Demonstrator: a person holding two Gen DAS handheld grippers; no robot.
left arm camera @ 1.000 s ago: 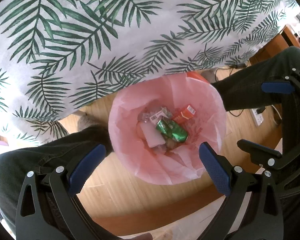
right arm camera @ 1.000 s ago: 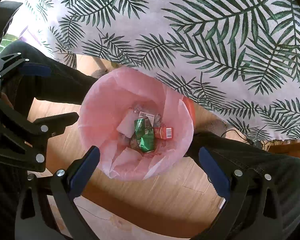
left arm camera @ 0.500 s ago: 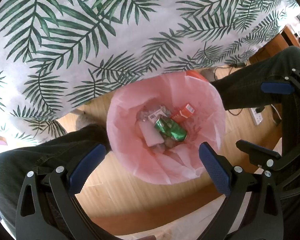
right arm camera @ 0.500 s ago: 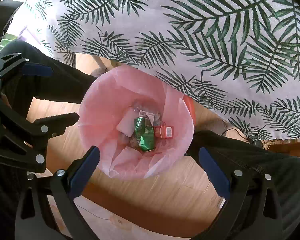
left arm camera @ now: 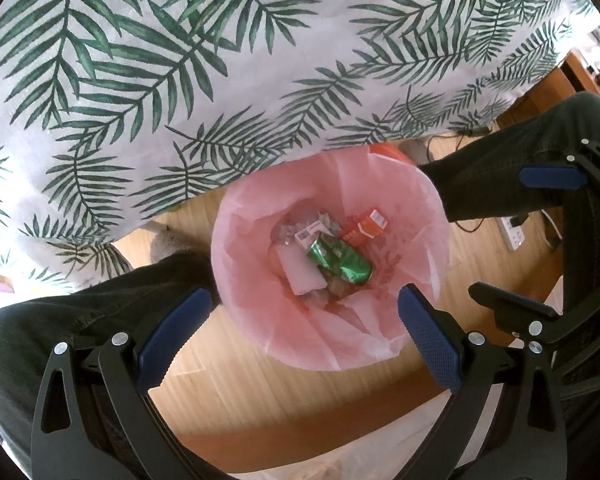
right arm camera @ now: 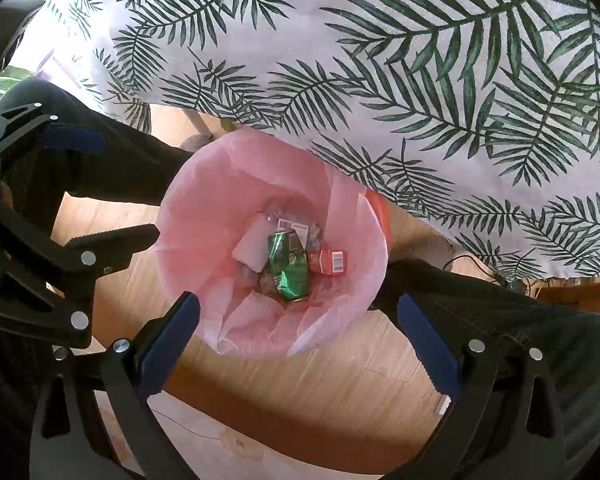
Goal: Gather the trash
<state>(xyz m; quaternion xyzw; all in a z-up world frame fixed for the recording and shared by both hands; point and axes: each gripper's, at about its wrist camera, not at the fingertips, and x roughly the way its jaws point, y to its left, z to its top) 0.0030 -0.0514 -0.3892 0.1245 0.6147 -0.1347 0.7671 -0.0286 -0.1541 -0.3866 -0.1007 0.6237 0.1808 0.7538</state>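
Bin (left arm camera: 256, 264) lined with a pink bag sits on the wooden floor (left arm camera: 236, 392) in the left wrist view, just below the edge of a table draped in a palm-leaf cloth (left arm camera: 220, 60). At the bottom of the bin lie a crushed green can (left arm camera: 340, 264), a red carton (left arm camera: 364, 229) touching the can's upper side, a white wrapper (left arm camera: 300, 272) against the can's other side, and a barcoded label (left arm camera: 310, 234) above them. The left gripper (left arm camera: 300, 328) hangs over the bin's near rim with its blue-padded fingers (left arm camera: 172, 328) spread wide and holding nothing. The right gripper (left arm camera: 540, 240) shows at the right edge, its fingers also spread and empty. Dark-trousered legs (left arm camera: 80, 320) flank the bin on both sides, and a white power strip (left arm camera: 514, 234) lies on the floor at the right.

In the right wrist view the same bin (right arm camera: 188, 216) stands between the legs (right arm camera: 520, 320), partly under the cloth (right arm camera: 380, 60). The green can (right arm camera: 288, 268) lies at the centre of the bag, with the red carton (right arm camera: 328, 262) touching its right side, the white wrapper (right arm camera: 252, 248) on its left, and the barcoded label (right arm camera: 292, 226) just above. The right gripper (right arm camera: 298, 328) is over the near rim, its fingers (right arm camera: 428, 344) spread apart and empty. The left gripper (right arm camera: 88, 188) appears at the left edge, fingers spread, holding nothing.
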